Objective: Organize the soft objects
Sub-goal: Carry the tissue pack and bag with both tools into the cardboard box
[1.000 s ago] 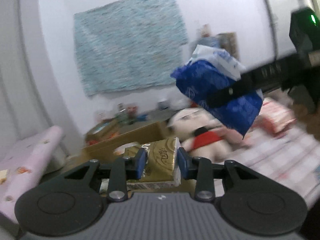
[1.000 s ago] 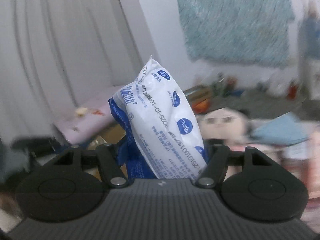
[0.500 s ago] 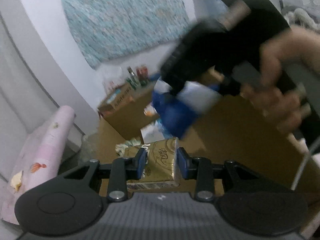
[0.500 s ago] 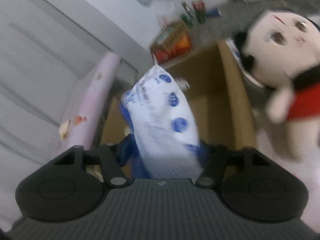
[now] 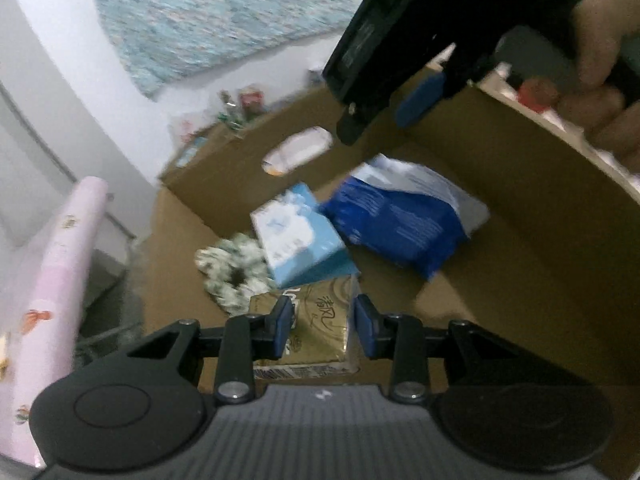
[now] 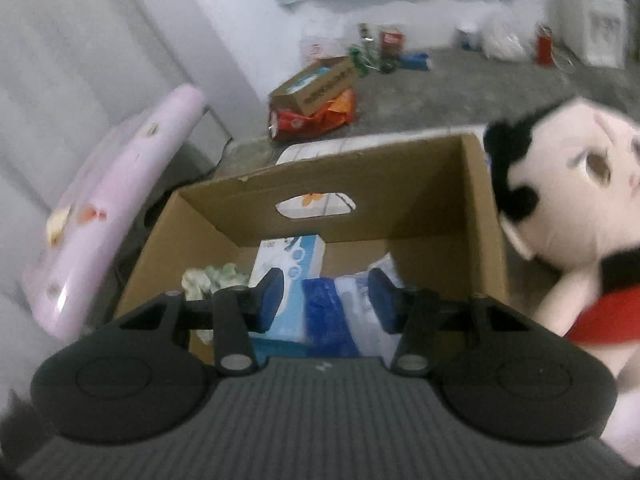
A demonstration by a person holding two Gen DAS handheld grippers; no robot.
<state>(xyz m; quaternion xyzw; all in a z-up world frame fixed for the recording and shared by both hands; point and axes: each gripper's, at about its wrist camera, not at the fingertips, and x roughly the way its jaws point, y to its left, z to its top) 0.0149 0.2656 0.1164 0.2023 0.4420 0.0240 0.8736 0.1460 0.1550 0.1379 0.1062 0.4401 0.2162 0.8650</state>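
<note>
Left wrist view: left gripper (image 5: 322,330) fingers clamp the gold tissue pack (image 5: 316,330) above the cardboard box (image 5: 520,216). Right gripper (image 6: 328,300) fingers, just narrowed, stand apart, empty; blue-white pack (image 5: 396,220) lies inside the box.

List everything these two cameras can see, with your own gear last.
cardboard box: one, brown, open, in front of both tongs
blue-and-white pack: one, lying in the box
tissue box: one, light blue, in the box beside the pack
frilly fabric piece: one, white and green, in the box
gold tissue pack: one, gripped over the box
plush doll: one, cream with black hair and red top, right of the box
pink roll: one, left of the box
small carton: one, brown, on the floor by the wall
wall hanging: one, teal
left tongs: shut on the gold tissue pack
right tongs: jaws just been closing, nothing between them
hand: one, holding the right tongs
</note>
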